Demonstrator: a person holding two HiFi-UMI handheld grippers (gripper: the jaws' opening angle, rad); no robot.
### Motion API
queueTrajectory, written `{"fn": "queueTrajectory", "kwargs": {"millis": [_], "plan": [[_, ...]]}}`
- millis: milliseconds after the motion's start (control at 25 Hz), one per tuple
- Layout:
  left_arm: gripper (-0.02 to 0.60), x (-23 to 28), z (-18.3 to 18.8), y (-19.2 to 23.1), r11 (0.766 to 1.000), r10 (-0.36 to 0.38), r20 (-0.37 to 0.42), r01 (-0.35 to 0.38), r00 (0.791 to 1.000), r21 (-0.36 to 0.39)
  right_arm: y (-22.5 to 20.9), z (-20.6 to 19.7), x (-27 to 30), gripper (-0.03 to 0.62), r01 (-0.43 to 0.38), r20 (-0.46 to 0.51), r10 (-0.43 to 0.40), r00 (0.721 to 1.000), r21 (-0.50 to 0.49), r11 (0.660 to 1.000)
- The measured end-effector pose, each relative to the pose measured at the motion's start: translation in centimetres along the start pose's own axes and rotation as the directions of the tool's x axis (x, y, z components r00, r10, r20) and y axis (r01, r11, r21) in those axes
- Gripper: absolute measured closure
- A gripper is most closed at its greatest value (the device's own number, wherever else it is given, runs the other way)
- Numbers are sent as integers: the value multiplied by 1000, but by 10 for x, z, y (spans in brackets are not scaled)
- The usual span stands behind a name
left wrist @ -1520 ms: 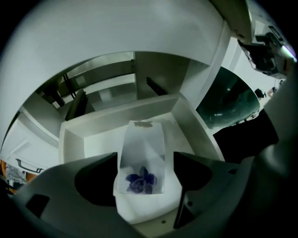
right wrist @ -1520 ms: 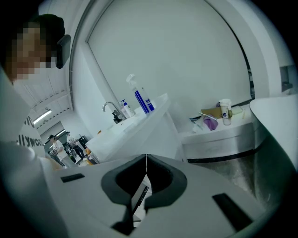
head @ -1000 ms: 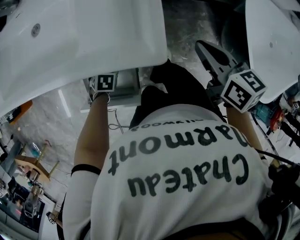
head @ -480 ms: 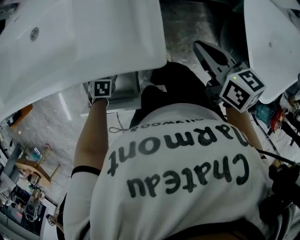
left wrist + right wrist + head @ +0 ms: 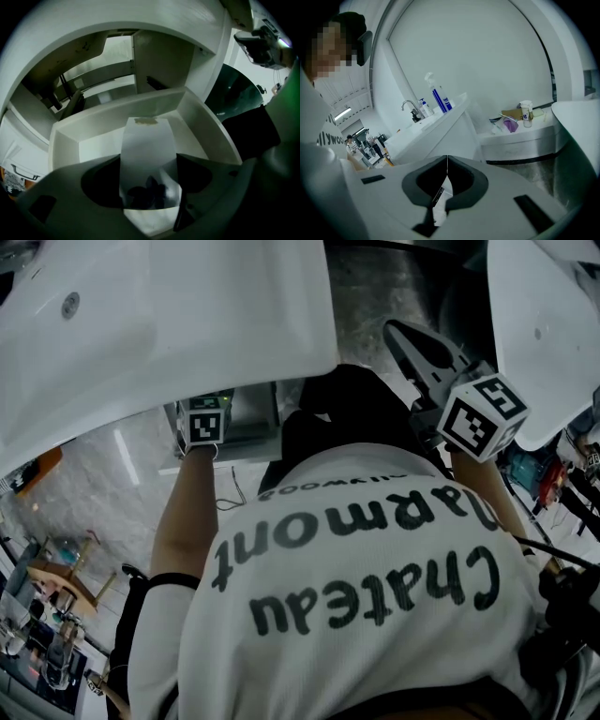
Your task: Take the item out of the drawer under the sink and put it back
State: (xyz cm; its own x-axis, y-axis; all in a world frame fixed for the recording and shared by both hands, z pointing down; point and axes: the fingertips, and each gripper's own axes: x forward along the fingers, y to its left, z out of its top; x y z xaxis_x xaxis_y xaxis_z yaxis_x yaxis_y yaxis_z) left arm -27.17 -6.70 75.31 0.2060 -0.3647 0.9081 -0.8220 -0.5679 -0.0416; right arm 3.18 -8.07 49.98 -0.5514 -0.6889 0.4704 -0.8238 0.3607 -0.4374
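Note:
The white drawer [image 5: 208, 129] stands pulled out under the sink [image 5: 159, 324]. In it a pale, translucent packet [image 5: 145, 145] with dark contents at its bottom leans upright. My left gripper [image 5: 149, 187] points steeply down into the drawer. Its jaws have just been closing and stand wide apart, with the packet's lower end between them. I cannot tell if the pads touch the packet's edges. In the head view only this gripper's marker cube [image 5: 206, 421] shows, below the sink's rim. My right gripper [image 5: 447, 159] [image 5: 401, 334] is held up at the right, shut and empty.
A second white basin [image 5: 544, 324] is at the right. The right gripper view shows a counter with a faucet [image 5: 408, 107], blue spray bottles [image 5: 438, 98] and a shelf with a small bottle [image 5: 527, 114]. The open cabinet [image 5: 108, 70] lies behind the drawer. Clutter lines the floor at the left [image 5: 47, 615].
The left gripper's marker cube has tipped and slid slightly down in the head view. The right gripper has stayed where it was.

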Motion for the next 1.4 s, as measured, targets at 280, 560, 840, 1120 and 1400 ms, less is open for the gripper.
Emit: {"fn": "queueTrajectory", "kwargs": {"millis": [280, 560, 840, 1120, 1400], "plan": [[250, -10, 7, -13, 999, -37, 41, 39, 998, -29, 16, 5, -4, 582, -20, -6, 20, 1000, -20, 1000], [250, -44, -1, -28, 999, -55, 43, 54, 998, 4, 50, 11, -20, 582, -48, -8, 48, 999, -31, 998], [250, -64, -6, -32, 998, -58, 39, 57, 998, 10, 59, 15, -21, 582, -72, -15, 72, 997, -25, 997], [250, -81, 3, -39, 996, -82, 61, 80, 995, 40, 66, 20, -20, 582, -85, -22, 84, 996, -8, 996], [250, -114, 20, -37, 997, -79, 120, 79, 990, 3, 84, 37, -26, 582, -102, 4, 102, 995, -16, 995]]}}
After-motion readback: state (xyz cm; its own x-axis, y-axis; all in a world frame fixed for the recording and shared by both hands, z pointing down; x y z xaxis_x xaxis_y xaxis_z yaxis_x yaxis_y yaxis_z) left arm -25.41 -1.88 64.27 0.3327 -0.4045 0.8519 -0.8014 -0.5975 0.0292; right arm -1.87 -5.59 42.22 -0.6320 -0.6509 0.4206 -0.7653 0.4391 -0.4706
